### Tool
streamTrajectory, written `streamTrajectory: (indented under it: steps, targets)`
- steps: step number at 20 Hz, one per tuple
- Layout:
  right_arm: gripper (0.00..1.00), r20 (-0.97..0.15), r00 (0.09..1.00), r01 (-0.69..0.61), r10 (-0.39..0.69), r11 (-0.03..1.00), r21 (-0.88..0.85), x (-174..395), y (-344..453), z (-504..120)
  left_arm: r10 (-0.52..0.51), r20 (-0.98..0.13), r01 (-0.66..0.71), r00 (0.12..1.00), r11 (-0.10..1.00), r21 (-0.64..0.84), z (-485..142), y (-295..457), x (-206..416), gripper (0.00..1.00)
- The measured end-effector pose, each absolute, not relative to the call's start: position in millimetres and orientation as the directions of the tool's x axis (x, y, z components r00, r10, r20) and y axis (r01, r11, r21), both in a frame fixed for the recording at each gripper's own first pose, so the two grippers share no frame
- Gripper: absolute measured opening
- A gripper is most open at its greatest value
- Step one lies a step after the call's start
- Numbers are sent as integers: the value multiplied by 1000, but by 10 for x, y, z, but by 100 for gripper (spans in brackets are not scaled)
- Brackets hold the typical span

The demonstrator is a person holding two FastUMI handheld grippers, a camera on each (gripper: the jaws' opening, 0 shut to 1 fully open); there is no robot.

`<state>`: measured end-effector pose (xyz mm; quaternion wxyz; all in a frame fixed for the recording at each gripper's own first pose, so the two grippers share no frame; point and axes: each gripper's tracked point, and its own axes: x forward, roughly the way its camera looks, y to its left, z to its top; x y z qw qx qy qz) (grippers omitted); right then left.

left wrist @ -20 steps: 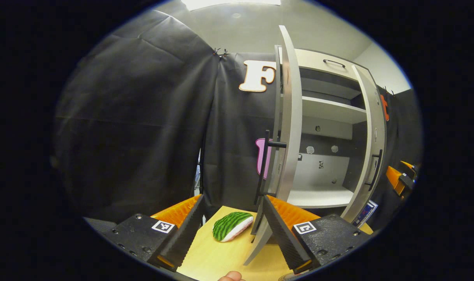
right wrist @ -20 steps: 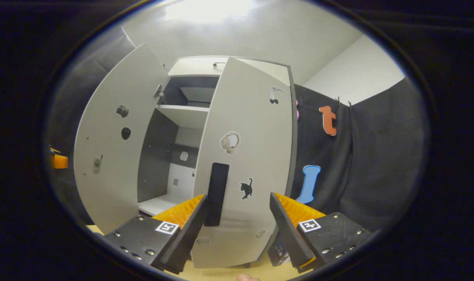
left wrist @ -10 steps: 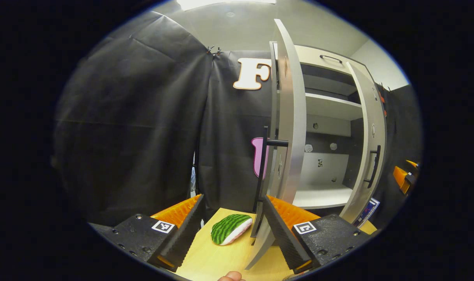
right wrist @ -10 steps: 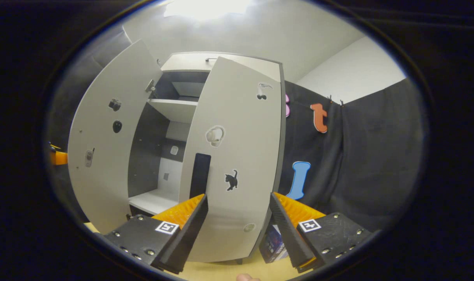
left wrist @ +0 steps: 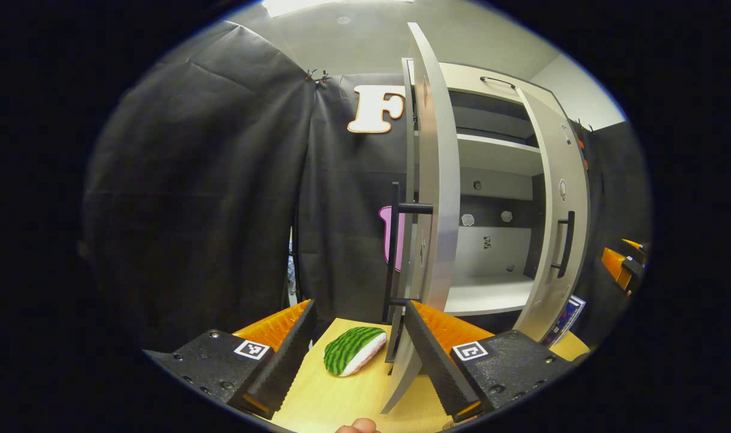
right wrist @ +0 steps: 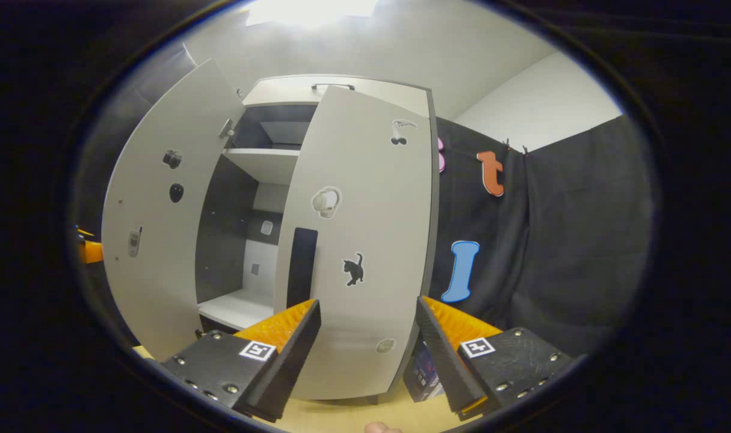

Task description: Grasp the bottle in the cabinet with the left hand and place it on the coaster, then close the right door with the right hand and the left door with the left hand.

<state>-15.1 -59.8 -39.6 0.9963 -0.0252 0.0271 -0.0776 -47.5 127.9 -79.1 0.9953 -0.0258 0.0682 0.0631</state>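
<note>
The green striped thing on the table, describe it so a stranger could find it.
Start at the tall grey cabinet with its doors ajar. On the wooden table by the foot of its left door lies a small watermelon-slice toy, green-striped with a pale edge.

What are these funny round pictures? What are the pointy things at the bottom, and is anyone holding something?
A person holds a grabbing tool in each hand, and a small camera rides on each tool. So each picture looks forward along that tool's two fingers, which are the pointy things at the bottom. The left tool is open and holds nothing. Between its fingers you see a yellow table with a striped green watermelon toy lying on it, beside the cabinet's left door, which stands open. The right tool is open too, right in front of the right door, which is partly swung shut.
</note>
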Motion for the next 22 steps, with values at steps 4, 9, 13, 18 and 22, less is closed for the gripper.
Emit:
streamTrajectory:
  steps: [4,9,13,18,22]
  targets:
    - [94,-50,987,150,-152,987,-56,-168,-601,-398,110,-142,-120,984,991,-61,-794,1234,-482,94]
    - [94,-57,986,152,-155,987,-60,-205,-661,-398,89,-141,-100,986,992,-75,-794,1142,-458,94]
    - [93,-54,986,157,-160,986,-56,-230,-704,-364,71,-135,-82,988,994,-77,-800,1045,-452,94]
    - [94,-54,985,163,-166,985,-62,-264,-748,-347,40,-135,-52,990,995,-86,-815,919,-447,94]
    - [94,-51,983,171,-175,983,-68,-321,-791,-338,7,-131,-18,991,996,-86,-812,779,-419,94]
